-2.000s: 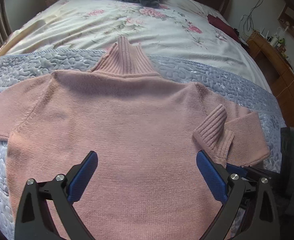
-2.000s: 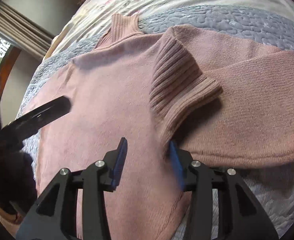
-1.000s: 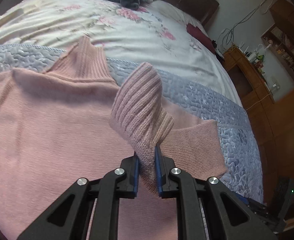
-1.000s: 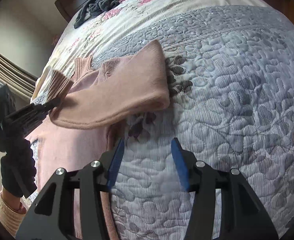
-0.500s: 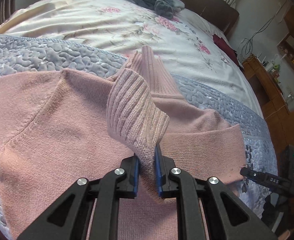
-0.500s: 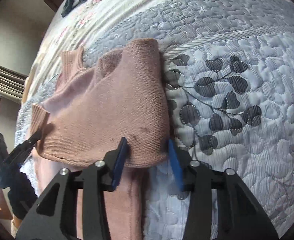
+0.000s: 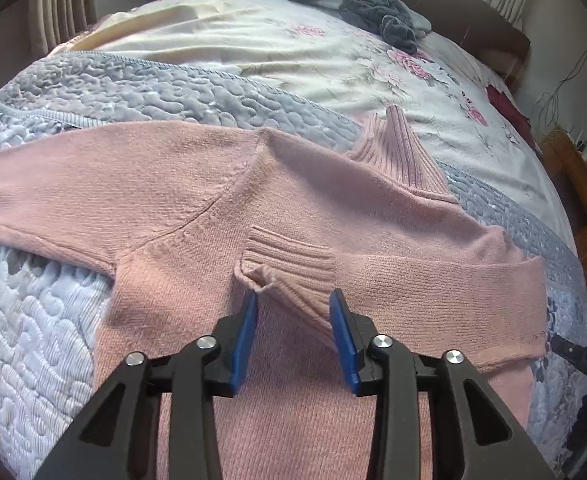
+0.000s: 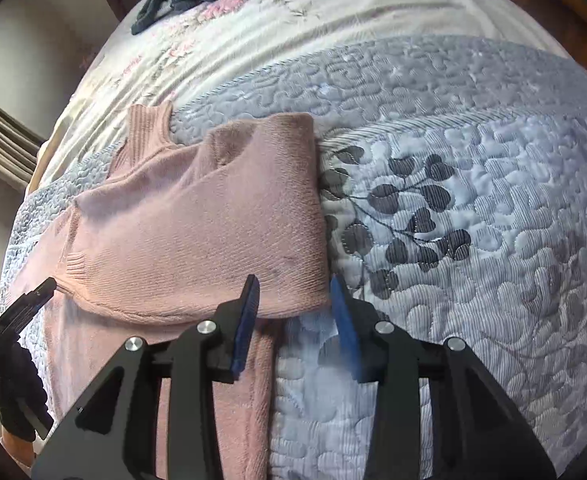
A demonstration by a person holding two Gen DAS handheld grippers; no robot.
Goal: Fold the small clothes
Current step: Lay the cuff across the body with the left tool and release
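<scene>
A pink knit turtleneck sweater lies flat on a grey quilted bedspread. Its right sleeve is folded across the chest, and the ribbed cuff rests at the middle. My left gripper is open, its blue pads either side of the cuff's lower edge, not holding it. In the right wrist view the folded sleeve ends in a fold at the sweater's right side. My right gripper is open around the lower corner of that fold. The left gripper shows at the far left there.
Dark grey clothes are heaped at the far end of the floral bedsheet. A dark red item lies near the bed's right edge. Wooden furniture stands to the right. The other gripper's tip shows at the right.
My left gripper carried the cuff across the chest, laid it down and opened. The right gripper stayed open and closed in on the sleeve's fold.
</scene>
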